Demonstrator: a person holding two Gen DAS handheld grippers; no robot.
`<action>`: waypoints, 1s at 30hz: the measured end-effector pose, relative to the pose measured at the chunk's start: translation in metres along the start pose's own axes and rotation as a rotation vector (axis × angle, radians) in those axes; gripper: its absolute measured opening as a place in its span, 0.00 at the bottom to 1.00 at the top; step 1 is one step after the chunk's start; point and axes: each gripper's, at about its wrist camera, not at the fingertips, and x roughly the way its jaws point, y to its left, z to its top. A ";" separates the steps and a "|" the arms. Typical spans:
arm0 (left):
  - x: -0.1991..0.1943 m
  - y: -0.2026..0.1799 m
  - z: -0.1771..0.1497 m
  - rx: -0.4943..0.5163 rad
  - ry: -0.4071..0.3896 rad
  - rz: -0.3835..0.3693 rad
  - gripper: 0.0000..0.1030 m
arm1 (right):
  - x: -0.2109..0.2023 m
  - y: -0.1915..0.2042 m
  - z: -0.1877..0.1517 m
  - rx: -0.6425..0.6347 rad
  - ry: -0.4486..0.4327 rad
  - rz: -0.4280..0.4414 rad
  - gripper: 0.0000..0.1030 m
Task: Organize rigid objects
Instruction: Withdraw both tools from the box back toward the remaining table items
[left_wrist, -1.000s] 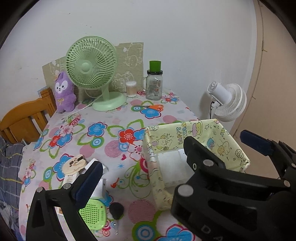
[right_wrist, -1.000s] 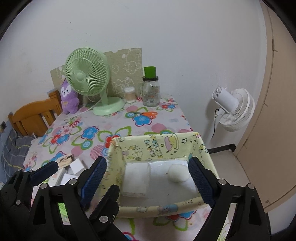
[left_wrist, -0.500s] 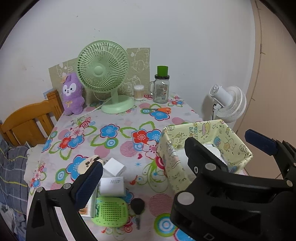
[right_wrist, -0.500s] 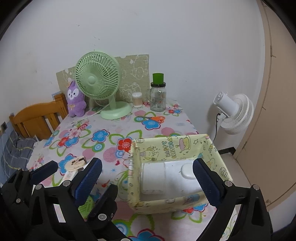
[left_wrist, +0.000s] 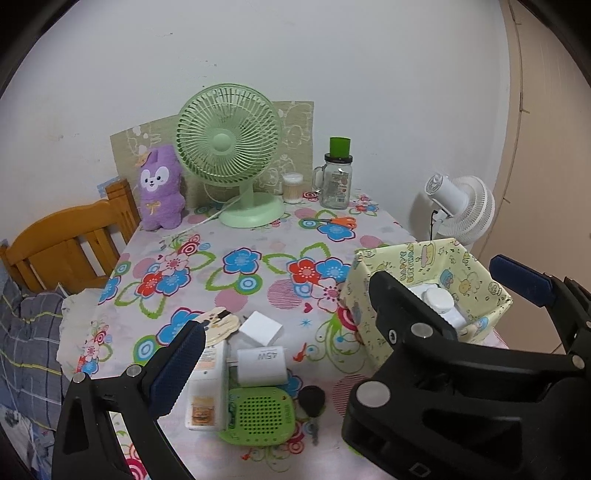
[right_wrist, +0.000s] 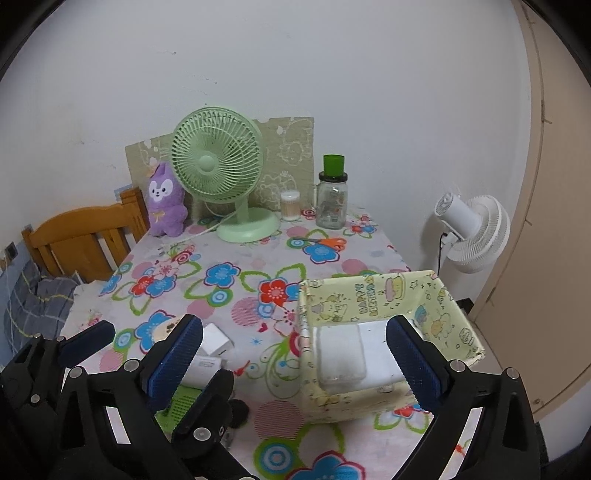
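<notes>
Both your grippers pulled back from yellow box (right_wrist: 373, 295). Right gripper (right_wrist: 295, 354) wide open, empty; left gripper (left_wrist: 347, 321) open, empty. Between picks. Next: green speaker (left_wrist: 258, 413), charger (left_wrist: 262, 363) just ahead-left of gripper; box ahead-right.

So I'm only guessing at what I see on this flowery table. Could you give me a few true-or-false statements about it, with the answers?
1. The purple plush toy stands beside the green fan. True.
2. The yellow box is empty. False: white items lie inside it.
3. The right gripper is clamped on a white block. False: its jaws stand open with nothing gripped.
4. Orange-handled scissors lie near the glass jar. True.
5. A black key lies beside the green perforated gadget. True.
</notes>
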 end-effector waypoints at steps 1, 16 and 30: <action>0.000 0.002 -0.001 0.000 0.000 0.000 1.00 | 0.000 0.003 -0.001 0.000 0.000 0.002 0.98; 0.006 0.039 -0.012 -0.048 0.037 0.015 1.00 | 0.009 0.036 -0.007 -0.023 -0.002 0.007 0.98; 0.029 0.077 -0.027 -0.103 0.101 0.046 1.00 | 0.027 0.061 -0.016 -0.080 -0.040 -0.025 0.98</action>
